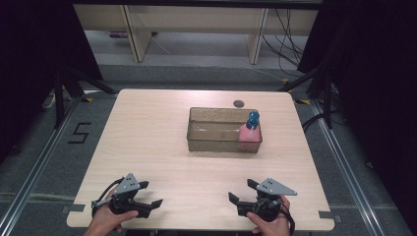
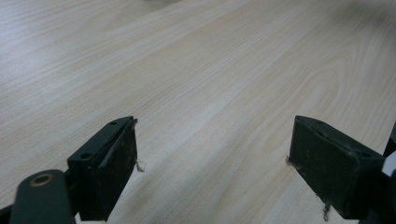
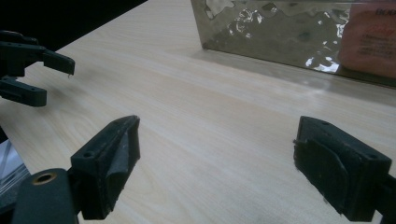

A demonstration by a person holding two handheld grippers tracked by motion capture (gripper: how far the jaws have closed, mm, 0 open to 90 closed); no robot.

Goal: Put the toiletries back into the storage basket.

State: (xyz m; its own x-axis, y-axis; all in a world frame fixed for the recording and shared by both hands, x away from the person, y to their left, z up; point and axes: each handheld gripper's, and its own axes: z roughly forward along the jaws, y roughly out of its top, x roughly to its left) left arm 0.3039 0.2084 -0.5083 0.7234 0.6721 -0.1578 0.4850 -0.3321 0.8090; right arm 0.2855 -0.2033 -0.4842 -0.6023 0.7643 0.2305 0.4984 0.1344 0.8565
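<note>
A pink spray bottle [image 1: 250, 132] with a blue top stands in the right end of a clear bin [image 1: 206, 143] past the table [image 1: 162, 113] centre, at twelve o'clock from both grippers, left [image 1: 152, 193] and right [image 1: 239, 191], each empty, jaws wide, near the front edge.

table [image 1: 147, 147]: pale wood grain
bin [image 1: 216, 142]: clear smoky brown
bottle [image 1: 250, 132]: pink body, blue top
left gripper [image 1: 150, 194], right gripper [image 1: 239, 191]: black, grey plates

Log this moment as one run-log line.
left gripper: open, near edge | right gripper: open, near edge | pink bottle: upright in clear bin, untouched
</note>
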